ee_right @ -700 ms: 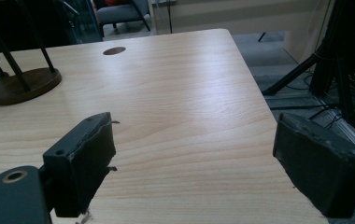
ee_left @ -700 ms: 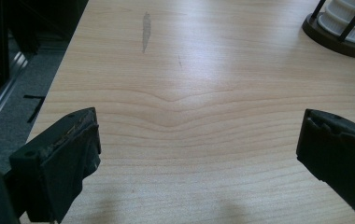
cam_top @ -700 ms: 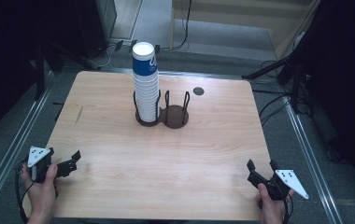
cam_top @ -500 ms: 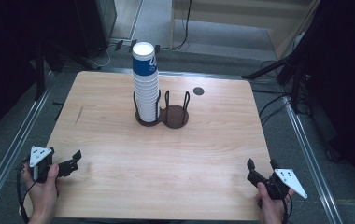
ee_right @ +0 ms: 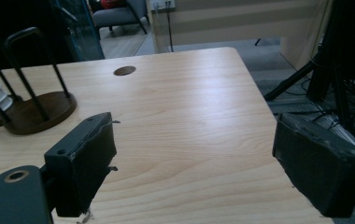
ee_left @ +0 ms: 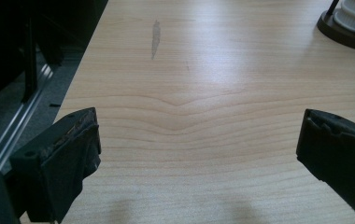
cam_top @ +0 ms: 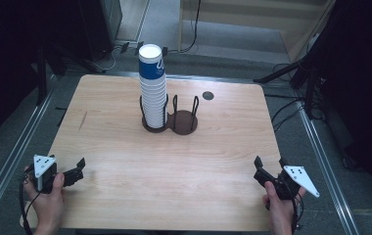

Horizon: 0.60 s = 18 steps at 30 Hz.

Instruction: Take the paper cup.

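The wooden table point(cam_top: 125, 147) takes up most of the high view, and near the middle of its far half stands a dark two-place cup holder point(cam_top: 170, 120) with wire uprights. Its left place carries a tall stack of paper cups point(cam_top: 153, 90), white-ribbed below with a blue-printed cup on top; its right place point(cam_top: 184, 120) is bare. A small round hole point(cam_top: 207, 95) sits in the tabletop beyond the holder. At the near edge, well apart from the holder, the left gripper point(cam_top: 76, 170) rests by the left corner and the right gripper point(cam_top: 268, 169) by the right corner, each in a hand. Both stand with jaws spread wide and nothing between them, only bare wood ahead in each gripper view. As I judge it, the work of moving cups from the stack to the bare place has not begun: every cup remains stacked, and the whole reach, grasp and transfer is left to do.
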Motion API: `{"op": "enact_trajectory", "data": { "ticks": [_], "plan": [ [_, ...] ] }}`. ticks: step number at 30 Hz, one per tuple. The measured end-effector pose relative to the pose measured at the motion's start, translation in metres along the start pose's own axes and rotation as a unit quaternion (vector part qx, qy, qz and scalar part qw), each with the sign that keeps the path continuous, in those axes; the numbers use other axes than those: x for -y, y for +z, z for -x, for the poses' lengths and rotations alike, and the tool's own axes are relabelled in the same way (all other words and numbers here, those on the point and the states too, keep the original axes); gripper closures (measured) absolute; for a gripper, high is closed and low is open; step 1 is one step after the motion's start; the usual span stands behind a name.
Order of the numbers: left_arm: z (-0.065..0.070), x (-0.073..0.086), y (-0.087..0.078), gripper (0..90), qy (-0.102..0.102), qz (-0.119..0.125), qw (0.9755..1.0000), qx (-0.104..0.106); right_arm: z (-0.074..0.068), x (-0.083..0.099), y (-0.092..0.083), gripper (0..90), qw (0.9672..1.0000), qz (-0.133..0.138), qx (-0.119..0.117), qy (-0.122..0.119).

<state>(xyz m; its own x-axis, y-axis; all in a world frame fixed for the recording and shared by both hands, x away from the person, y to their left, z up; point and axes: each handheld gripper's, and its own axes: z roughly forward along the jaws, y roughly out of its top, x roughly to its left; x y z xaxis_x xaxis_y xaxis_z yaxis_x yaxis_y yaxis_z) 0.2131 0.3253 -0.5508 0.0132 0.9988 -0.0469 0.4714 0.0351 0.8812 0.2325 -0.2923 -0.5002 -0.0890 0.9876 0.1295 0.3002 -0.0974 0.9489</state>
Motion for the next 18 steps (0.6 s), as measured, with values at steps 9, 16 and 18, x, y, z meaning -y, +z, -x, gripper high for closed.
{"op": "enact_trajectory", "data": {
  "ticks": [9,16,18],
  "plan": [
    [0.005,0.0,0.0,0.5,0.027,0.002,0.9996,0.006,-0.038,-0.025,0.004,10.5,0.9973,0.003,-0.063,-0.037],
    [0.006,0.0,0.0,0.6,0.034,0.002,0.9994,0.007,-0.063,-0.039,0.013,8.1,0.9948,0.01,-0.092,-0.043],
    [0.005,0.0,0.0,0.5,0.032,0.001,0.9994,0.009,-0.071,-0.043,0.017,8.2,0.9937,0.014,-0.1,-0.049]
  ]
}}
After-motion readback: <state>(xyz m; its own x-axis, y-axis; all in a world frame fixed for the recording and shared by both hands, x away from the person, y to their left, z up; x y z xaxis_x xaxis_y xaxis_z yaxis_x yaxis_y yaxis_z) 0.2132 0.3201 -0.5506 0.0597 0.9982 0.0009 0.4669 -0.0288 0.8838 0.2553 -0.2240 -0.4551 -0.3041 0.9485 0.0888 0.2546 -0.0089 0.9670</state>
